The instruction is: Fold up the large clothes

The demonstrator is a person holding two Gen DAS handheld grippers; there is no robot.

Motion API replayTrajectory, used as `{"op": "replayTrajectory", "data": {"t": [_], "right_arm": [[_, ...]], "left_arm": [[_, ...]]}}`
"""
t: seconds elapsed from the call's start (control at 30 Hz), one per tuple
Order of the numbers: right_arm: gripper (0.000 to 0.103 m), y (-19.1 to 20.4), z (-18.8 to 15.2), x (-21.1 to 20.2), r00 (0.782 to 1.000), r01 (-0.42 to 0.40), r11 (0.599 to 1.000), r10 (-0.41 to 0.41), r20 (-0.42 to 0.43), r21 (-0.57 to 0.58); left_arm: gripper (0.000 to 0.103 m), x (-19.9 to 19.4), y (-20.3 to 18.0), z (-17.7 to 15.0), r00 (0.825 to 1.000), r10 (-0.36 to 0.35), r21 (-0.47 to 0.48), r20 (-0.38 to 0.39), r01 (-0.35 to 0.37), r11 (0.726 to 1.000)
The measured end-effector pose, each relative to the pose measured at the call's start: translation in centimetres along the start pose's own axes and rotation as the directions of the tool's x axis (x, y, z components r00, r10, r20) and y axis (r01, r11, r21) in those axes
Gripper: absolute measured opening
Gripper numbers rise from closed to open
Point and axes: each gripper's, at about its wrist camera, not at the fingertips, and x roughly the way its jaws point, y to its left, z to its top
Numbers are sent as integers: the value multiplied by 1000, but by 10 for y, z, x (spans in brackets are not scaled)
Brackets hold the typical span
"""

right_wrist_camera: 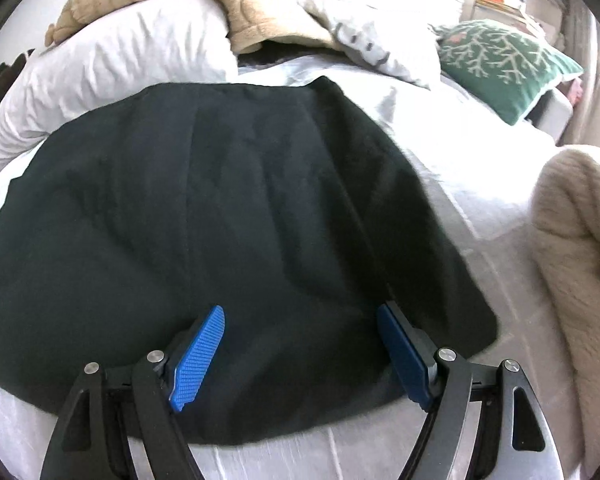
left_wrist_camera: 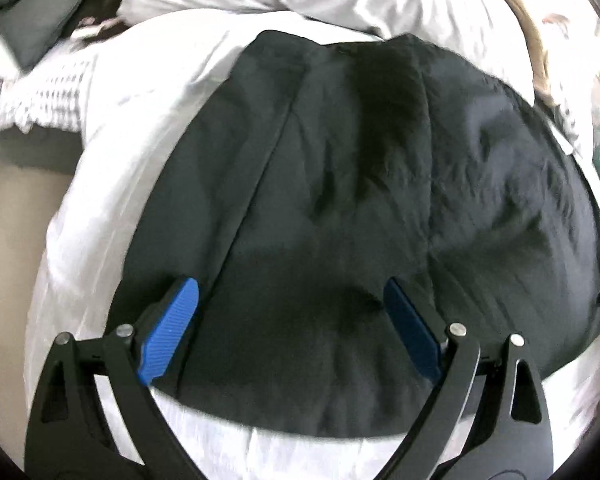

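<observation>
A large dark garment lies spread flat on a white bed. It fills most of the left wrist view and shows in the right wrist view too. My left gripper is open, its blue pads wide apart, hovering over the garment's near edge. A long seam or fold runs from near its left pad toward the far edge. My right gripper is open and empty over the garment's near right part, close to its right corner.
White duvet and a beige blanket are bunched at the far side of the bed. A green patterned cushion lies far right. A cream fluffy throw lies at the right edge. Grey cloth and floor are left.
</observation>
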Motion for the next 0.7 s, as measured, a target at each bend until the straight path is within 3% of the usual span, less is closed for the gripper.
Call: {"op": "replayTrajectory", "data": {"t": [0.2, 0.4, 0.5, 0.6, 0.7], "right_arm": [[82, -13, -10, -25, 1000, 1, 999, -1, 5, 50], [83, -34, -27, -29, 999, 26, 992, -21, -38, 127], [83, -42, -30, -30, 997, 53, 985, -45, -55, 165], [83, -54, -36, -29, 995, 76, 971, -59, -82, 226], [83, -63, -41, -21, 993, 60, 959, -29, -117, 277]], "left_arm": [[94, -24, 17, -14, 998, -60, -168, -35, 54, 984], [94, -24, 25, -30, 991, -114, -234, -74, 94, 968], [94, -17, 36, -40, 980, -164, -327, -111, 119, 938], [94, -5, 45, -46, 971, -174, -387, -162, 100, 916], [94, 4, 51, -51, 966, -187, -430, -180, 94, 898]]}}
